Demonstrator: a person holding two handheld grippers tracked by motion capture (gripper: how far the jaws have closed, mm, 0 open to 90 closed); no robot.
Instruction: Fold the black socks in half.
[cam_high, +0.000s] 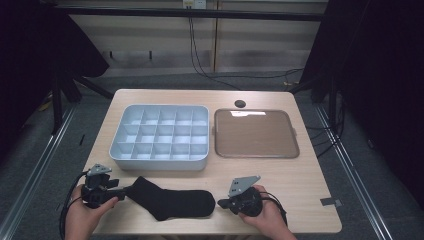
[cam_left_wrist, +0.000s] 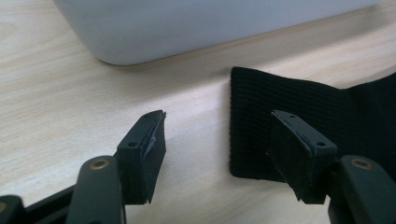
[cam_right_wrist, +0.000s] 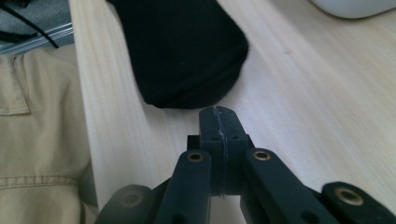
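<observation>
Black sock (cam_high: 170, 201) lies flat on the surface (cam_high: 280, 175) near the front edge, below the grey tray (cam_high: 159, 135). Soft, light, limp; likely best pinched at the ribbed cuff or toe. Left tool (cam_left_wrist: 219, 144) jaws apart, straddling the cuff edge, one pad over the fabric, no clamp. Right tool (cam_right_wrist: 219, 121) jaws pressed together, empty, just short of the toe.

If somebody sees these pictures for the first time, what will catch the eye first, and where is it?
The black sock stands out first, lying flat on the pale wooden table near its front edge, between the two hand-held grippers. Behind it sits a grey compartment tray with empty cells, and beside that a brown flat tray. The left gripper has open jaws at the sock's cuff; the right gripper is shut just short of the toe.
</observation>
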